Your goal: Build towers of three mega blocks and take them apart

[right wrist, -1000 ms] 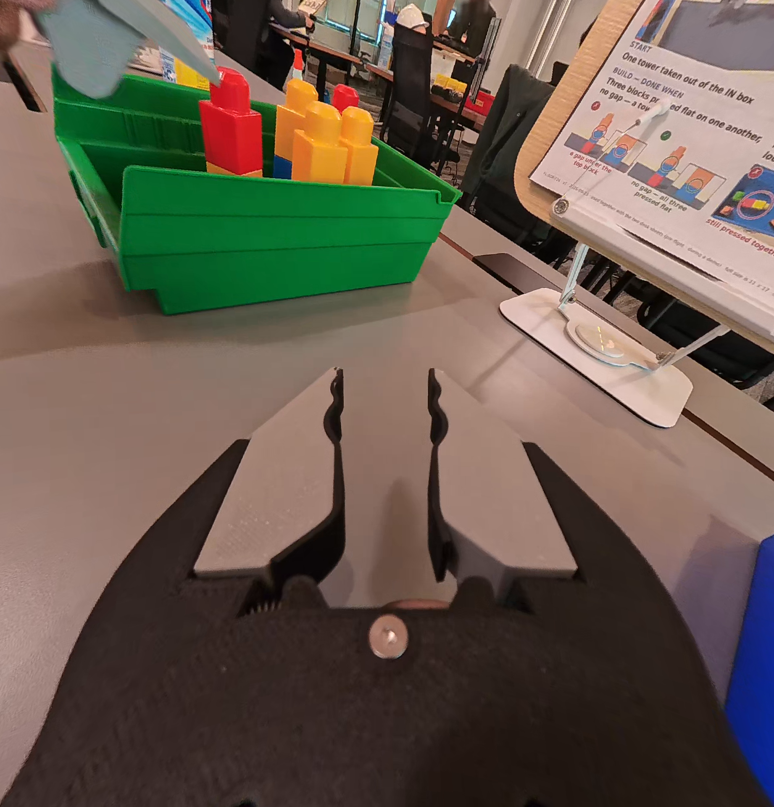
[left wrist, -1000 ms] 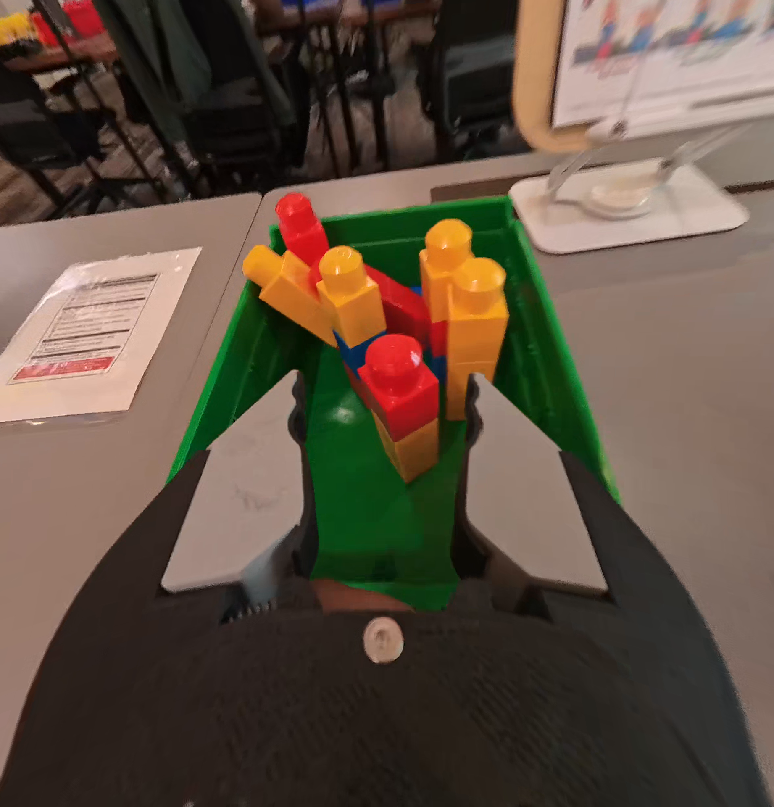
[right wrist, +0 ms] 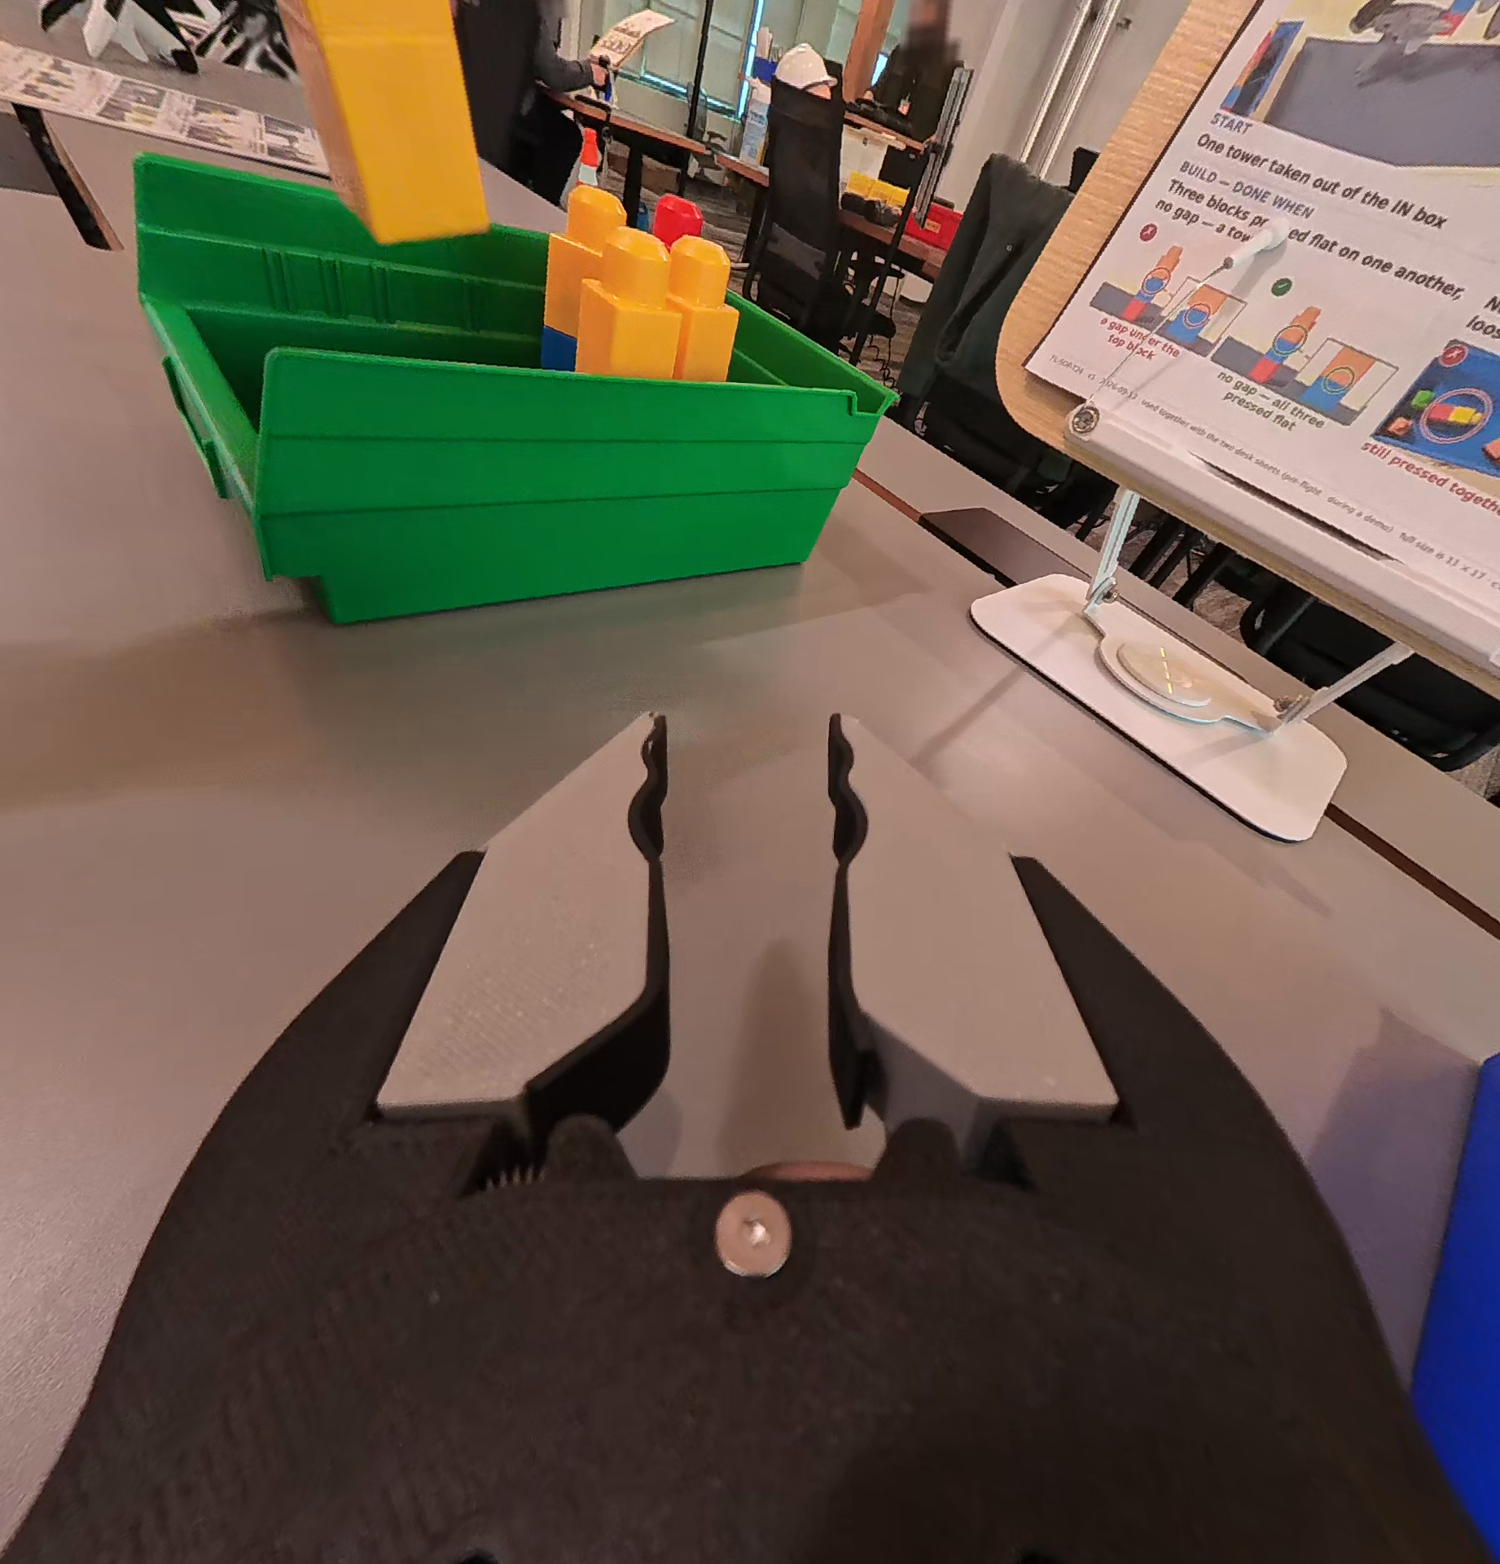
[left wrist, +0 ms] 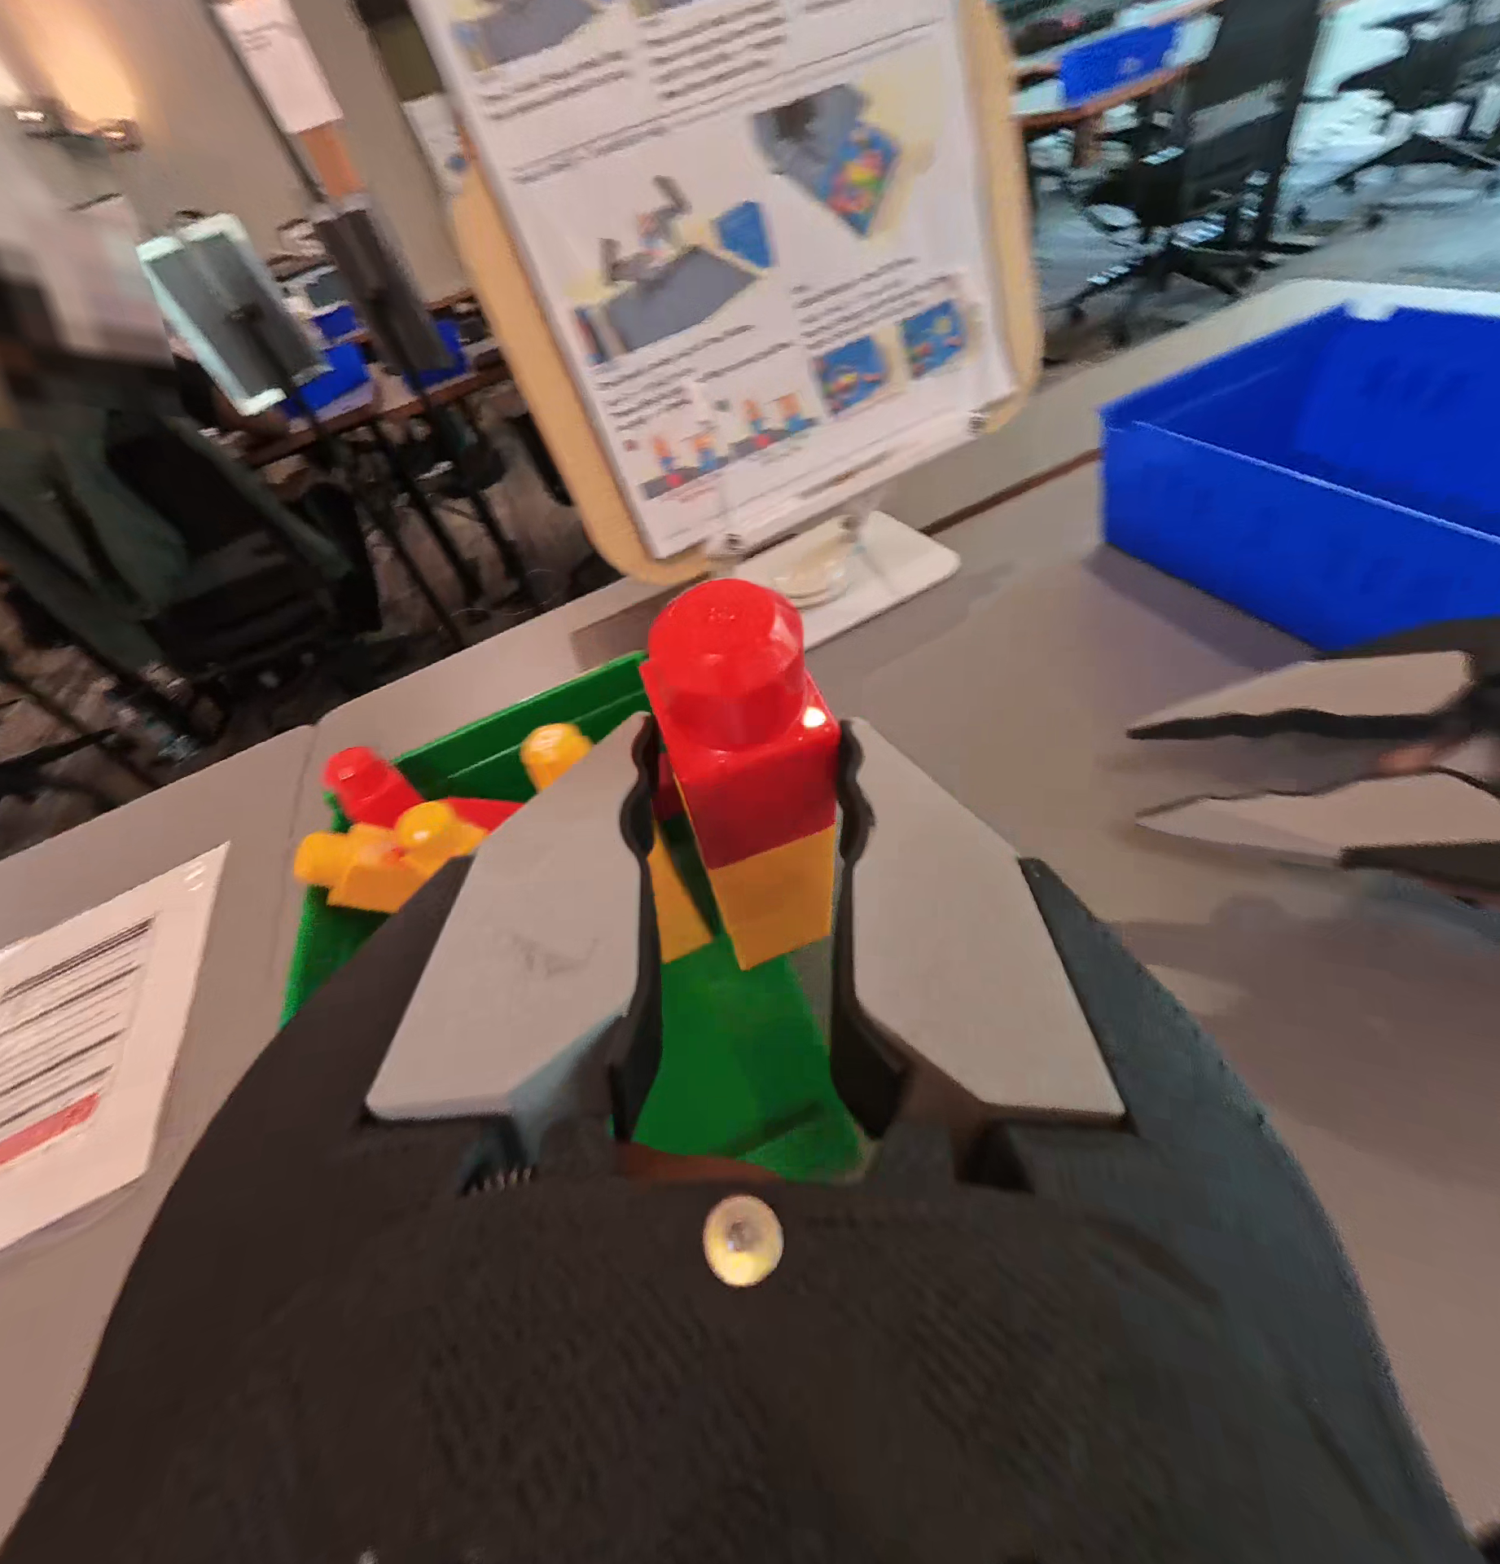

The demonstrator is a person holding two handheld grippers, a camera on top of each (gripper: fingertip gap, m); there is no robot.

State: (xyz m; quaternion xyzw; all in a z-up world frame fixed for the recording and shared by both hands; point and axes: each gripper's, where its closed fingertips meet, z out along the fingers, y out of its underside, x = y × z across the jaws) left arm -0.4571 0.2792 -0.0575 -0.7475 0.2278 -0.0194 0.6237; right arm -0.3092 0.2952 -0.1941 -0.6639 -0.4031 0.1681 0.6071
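Glossy plastic blocks, glossy plastic green bin, matt grey table.

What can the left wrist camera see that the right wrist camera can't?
Only the left wrist view shows the left gripper shut on the red and yellow tower, plus a white paper sheet on the table.

Only the right wrist view shows the blue block under a yellow one in the bin, and the outside wall of the green bin.

Both show the green bin, yellow blocks inside it, the instruction board, the blue bin and the open right gripper.
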